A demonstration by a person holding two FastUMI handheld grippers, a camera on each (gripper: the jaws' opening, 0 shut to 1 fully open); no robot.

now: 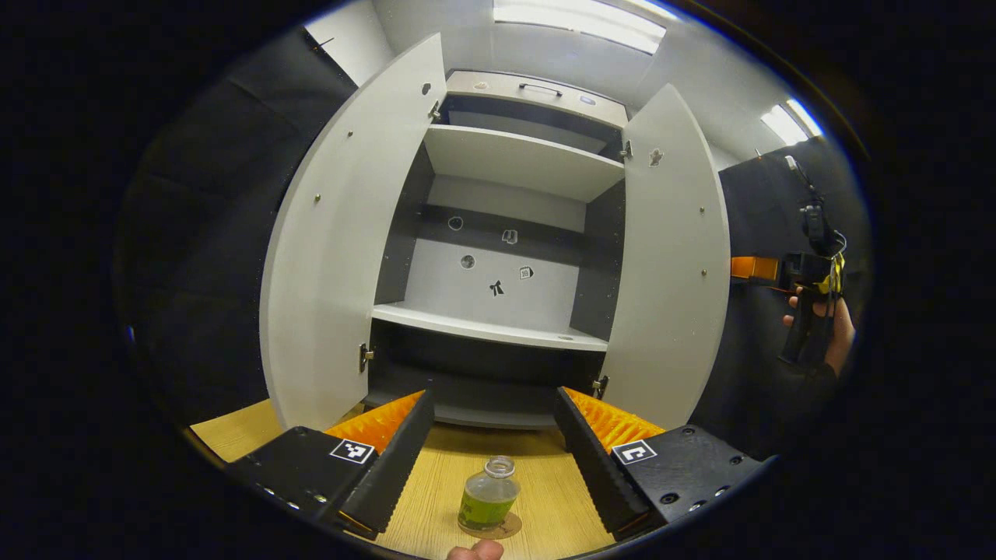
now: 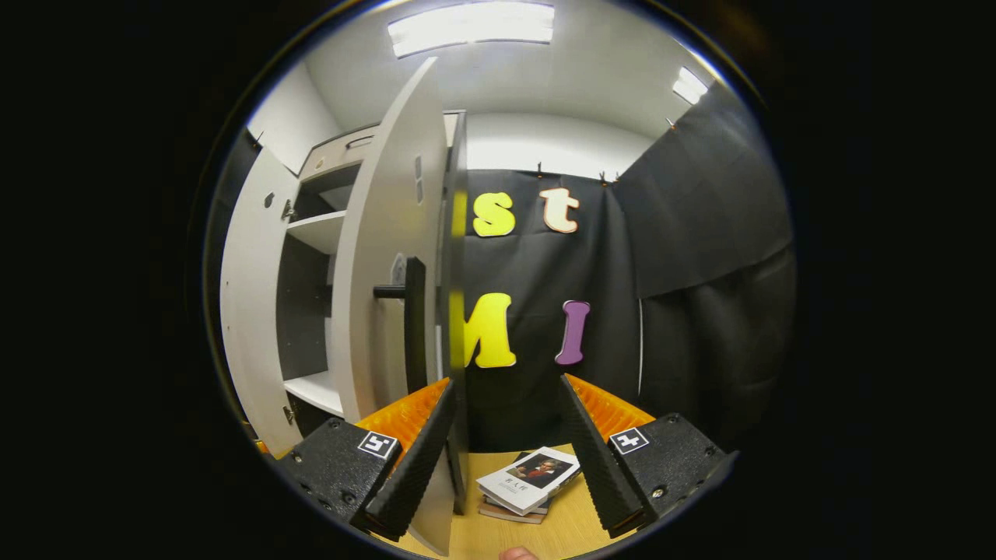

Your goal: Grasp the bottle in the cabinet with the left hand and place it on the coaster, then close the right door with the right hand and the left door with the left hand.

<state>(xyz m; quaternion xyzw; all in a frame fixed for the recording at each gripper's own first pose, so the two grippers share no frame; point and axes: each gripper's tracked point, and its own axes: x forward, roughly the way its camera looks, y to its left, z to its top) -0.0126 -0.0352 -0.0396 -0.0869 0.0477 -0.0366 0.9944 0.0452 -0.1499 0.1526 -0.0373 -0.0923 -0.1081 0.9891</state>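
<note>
Left gripper view: left gripper wide open, empty; small clear green-labelled glass bottle upright on round brown coaster between fingers. Right gripper open astride white right door; careless swing risks jamming.

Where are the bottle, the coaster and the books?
bottle (image 1: 488, 504), left gripper view, on its green label.
coaster (image 1: 515, 529), left gripper view, on the rim showing right of the bottle.
books (image 2: 529, 476), right gripper view, on the top book's cover.
</note>
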